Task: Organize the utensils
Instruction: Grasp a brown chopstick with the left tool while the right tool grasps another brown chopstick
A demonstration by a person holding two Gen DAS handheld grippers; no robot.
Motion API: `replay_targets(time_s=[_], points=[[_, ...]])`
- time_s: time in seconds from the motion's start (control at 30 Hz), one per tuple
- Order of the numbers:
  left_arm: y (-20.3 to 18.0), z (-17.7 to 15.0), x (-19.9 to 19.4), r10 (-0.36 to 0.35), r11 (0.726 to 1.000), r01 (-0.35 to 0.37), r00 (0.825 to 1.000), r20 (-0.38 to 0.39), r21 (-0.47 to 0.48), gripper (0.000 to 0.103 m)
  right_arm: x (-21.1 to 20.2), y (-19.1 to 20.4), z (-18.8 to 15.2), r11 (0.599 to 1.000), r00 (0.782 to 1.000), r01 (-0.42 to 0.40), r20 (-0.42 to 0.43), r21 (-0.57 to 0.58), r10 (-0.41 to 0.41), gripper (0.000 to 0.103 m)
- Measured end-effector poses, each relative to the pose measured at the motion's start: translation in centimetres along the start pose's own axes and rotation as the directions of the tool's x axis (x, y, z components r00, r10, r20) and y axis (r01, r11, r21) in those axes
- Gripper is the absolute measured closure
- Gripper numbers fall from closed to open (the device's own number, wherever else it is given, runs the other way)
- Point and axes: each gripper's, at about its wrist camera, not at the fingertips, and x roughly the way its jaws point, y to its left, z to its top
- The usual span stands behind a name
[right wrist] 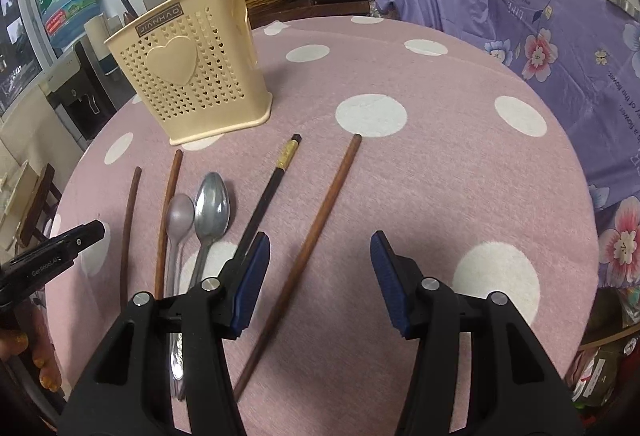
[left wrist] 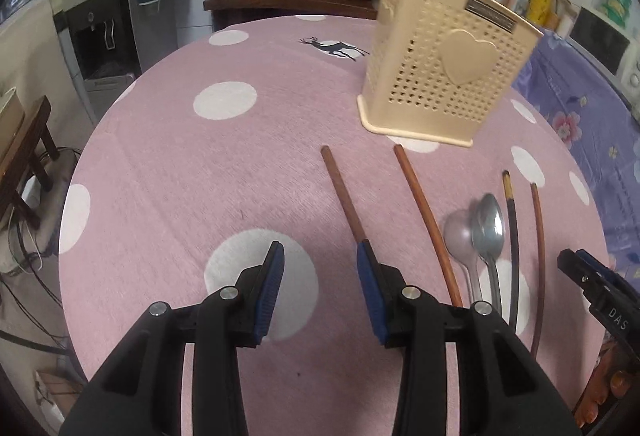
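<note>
Round pink dotted table [right wrist: 440,75], right half bare. Perforated beige holder [right wrist: 192,71] stands upright toward far edge; wooden chopsticks [right wrist: 320,236] and steel spoons [right wrist: 210,211] lie along the near edge. Left gripper [left wrist: 320,272] and right gripper [right wrist: 316,268] both part-open, empty.

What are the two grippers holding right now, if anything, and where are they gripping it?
Nothing is held. The left gripper and the right gripper both stand open above the table, and the chopsticks and spoons lie loose on the cloth.
</note>
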Motion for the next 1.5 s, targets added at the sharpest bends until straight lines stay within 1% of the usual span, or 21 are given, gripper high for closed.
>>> replay_targets(time_s=[0.1, 0.23, 0.3, 0.33, 0.37, 0.4, 0.5, 0.63, 0.67, 0.77, 0.87, 1.03, 1.13, 1.17, 1.23, 1.4, 1.5], points=[[-0.4, 0.8, 1.2, 0.007, 1.0, -0.007, 1.0, -0.024, -0.014, 0.065, 1.2, -0.1, 0.9, 0.999, 0.999, 0.038, -0.01, 0.011, -0.038, 0.058], [-1.3, 1.7, 2.5, 0.043, 0.999, -0.043, 0.999, -0.016, -0.017, 0.065, 2.7, -0.3, 2.0, 0.998, 0.999, 0.041, -0.032, 0.054, -0.039, 0.066], [-1.3, 1.9, 3.1, 0.036, 0.999, -0.037, 0.999, -0.025, -0.035, 0.065, 3.4, -0.1, 2.3, 0.997, 0.998, 0.052, -0.045, 0.052, -0.05, 0.069], [-1.5, 1.9, 3.5, 0.038, 0.999, -0.039, 0.999, -0.03, -0.038, 0.065, 3.8, 0.1, 2.4, 0.997, 0.997, 0.055, -0.054, 0.047, -0.052, 0.072], [-1.5, 2.0, 3.7, 0.048, 0.998, -0.049, 0.999, -0.024, -0.031, 0.065, 4.2, 0.3, 2.5, 0.997, 0.996, 0.061, -0.065, 0.038, -0.059, 0.076], [-1.6, 2.1, 3.8, 0.065, 0.998, -0.066, 0.998, -0.016, -0.026, 0.065, 4.6, 0.5, 2.7, 0.996, 0.994, 0.084, -0.071, 0.029, -0.082, 0.077], [-1.6, 2.3, 3.9, 0.075, 0.997, -0.075, 0.997, -0.016, -0.022, 0.065, 5.1, 0.3, 2.9, 0.993, 0.992, 0.114, -0.06, 0.038, -0.112, 0.081], [-2.1, 2.6, 4.3, 0.093, 0.996, -0.093, 0.996, -0.009, 0.003, 0.07, 5.9, 0.5, 3.5, 0.99, 0.99, 0.134, -0.055, 0.034, -0.132, 0.089], [-2.2, 2.8, 4.4, 0.095, 0.995, -0.095, 0.995, -0.01, 0.003, 0.074, 6.2, 0.7, 3.8, 0.99, 0.989, 0.141, -0.052, 0.026, -0.139, 0.091], [-2.3, 3.3, 4.8, 0.101, 0.995, -0.101, 0.995, -0.021, 0.013, 0.084, 6.9, 0.8, 4.6, 0.989, 0.988, 0.146, -0.052, 0.023, -0.144, 0.093], [-2.5, 3.5, 4.9, 0.086, 0.996, -0.086, 0.996, -0.035, 0.017, 0.089, 7.4, 1.1, 5.2, 0.989, 0.988, 0.145, -0.055, 0.022, -0.143, 0.093], [-2.8, 3.3, 4.8, 0.056, 0.998, -0.056, 0.997, -0.046, 0.01, 0.09, 7.8, 1.4, 5.6, 0.989, 0.988, 0.145, -0.058, 0.013, -0.144, 0.094], [-3.3, 3.2, 4.8, 0.067, 0.997, -0.066, 0.997, -0.048, 0.028, 0.09, 7.8, 1.6, 5.5, 0.989, 0.987, 0.146, -0.062, 0.007, -0.145, 0.094], [-3.5, 3.2, 4.9, 0.07, 0.997, -0.068, 0.996, -0.051, 0.034, 0.084, 7.8, 1.6, 5.5, 0.989, 0.987, 0.145, -0.065, 0.007, -0.144, 0.094], [-3.7, 3.2, 4.9, 0.04, 0.999, -0.039, 0.998, -0.052, 0.021, 0.073, 7.7, 1.6, 5.5, 0.99, 0.987, 0.144, -0.068, 0.009, -0.143, 0.094], [-4.8, 2.4, 4.8, 0.081, 0.996, -0.081, 0.996, -0.022, 0.036, 0.074, 7.7, 1.5, 5.4, 0.991, 0.989, 0.135, -0.063, 0.005, -0.135, 0.094], [-5.0, 1.7, 4.4, 0.102, 0.995, -0.102, 0.995, 0.0, 0.021, 0.08, 7.7, 1.4, 5.4, 0.991, 0.99, 0.131, -0.06, 0.009, -0.13, 0.094]])
